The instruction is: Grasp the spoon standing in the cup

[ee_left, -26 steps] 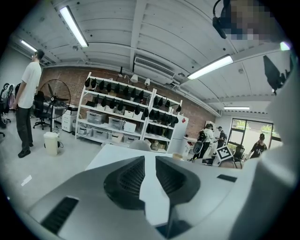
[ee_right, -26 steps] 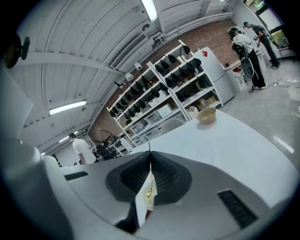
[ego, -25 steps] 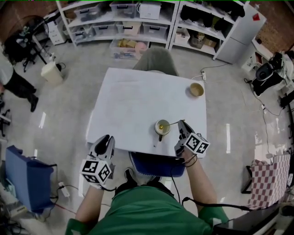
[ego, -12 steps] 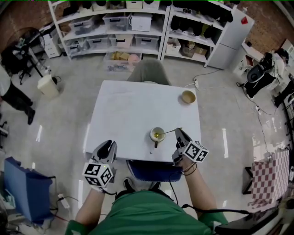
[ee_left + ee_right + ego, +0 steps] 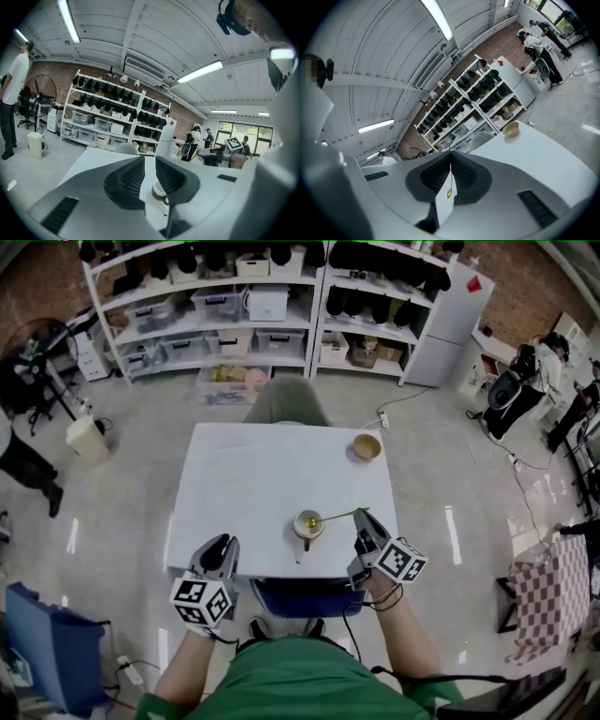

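Note:
A pale cup [image 5: 307, 523] with a dark handle stands near the front edge of the white table [image 5: 253, 474]. A thin gold spoon [image 5: 338, 515] leans from the cup's rim out to the right. My right gripper [image 5: 360, 518] is shut on its handle, just right of the cup. In the right gripper view the spoon [image 5: 449, 180] runs pinched between the closed pads. My left gripper [image 5: 217, 555] hangs at the table's front left edge, apart from the cup. Its jaws stand slightly apart with nothing in them, and the cup [image 5: 159, 190] shows beyond them.
A tan bowl [image 5: 367, 447] sits at the table's far right corner, also seen in the right gripper view [image 5: 511, 129]. A grey chair [image 5: 286, 401] stands behind the table, with shelving [image 5: 262, 306] beyond. A blue seat [image 5: 300, 594] lies under the front edge.
The head view has shifted, so table and cup sit higher and more to the left. The right gripper keeps its hold on the spoon beside the cup. The left gripper stays put.

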Demonstrator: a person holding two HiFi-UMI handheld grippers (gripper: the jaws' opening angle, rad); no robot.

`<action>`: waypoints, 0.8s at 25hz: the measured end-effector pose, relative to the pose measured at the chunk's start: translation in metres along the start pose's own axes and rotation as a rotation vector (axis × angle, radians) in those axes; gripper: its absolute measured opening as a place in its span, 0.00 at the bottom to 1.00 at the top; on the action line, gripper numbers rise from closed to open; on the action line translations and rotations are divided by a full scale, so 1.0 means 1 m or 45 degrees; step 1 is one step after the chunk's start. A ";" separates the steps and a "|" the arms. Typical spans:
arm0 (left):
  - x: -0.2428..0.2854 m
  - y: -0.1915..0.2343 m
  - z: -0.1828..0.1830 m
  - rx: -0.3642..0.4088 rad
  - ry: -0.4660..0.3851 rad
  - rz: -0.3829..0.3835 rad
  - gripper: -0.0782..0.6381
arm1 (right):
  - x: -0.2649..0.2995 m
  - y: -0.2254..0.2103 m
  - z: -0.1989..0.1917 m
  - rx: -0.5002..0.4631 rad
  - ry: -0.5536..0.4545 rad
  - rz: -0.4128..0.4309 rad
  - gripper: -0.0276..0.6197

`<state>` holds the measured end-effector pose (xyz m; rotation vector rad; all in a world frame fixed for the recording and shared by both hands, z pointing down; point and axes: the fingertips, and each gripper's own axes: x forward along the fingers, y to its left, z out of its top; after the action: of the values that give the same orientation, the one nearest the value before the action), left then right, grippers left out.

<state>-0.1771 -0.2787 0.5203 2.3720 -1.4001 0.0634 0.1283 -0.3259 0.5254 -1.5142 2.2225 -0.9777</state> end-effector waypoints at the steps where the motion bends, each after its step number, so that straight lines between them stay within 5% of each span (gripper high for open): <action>1: 0.002 -0.002 0.001 0.000 -0.004 -0.007 0.22 | -0.002 0.006 0.005 0.002 -0.013 0.015 0.09; 20: 0.020 -0.030 0.025 0.007 -0.062 -0.051 0.22 | -0.033 0.045 0.061 -0.022 -0.129 0.147 0.09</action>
<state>-0.1453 -0.2916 0.4929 2.4203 -1.3756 -0.0006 0.1441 -0.3092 0.4465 -1.3925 2.2251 -0.8308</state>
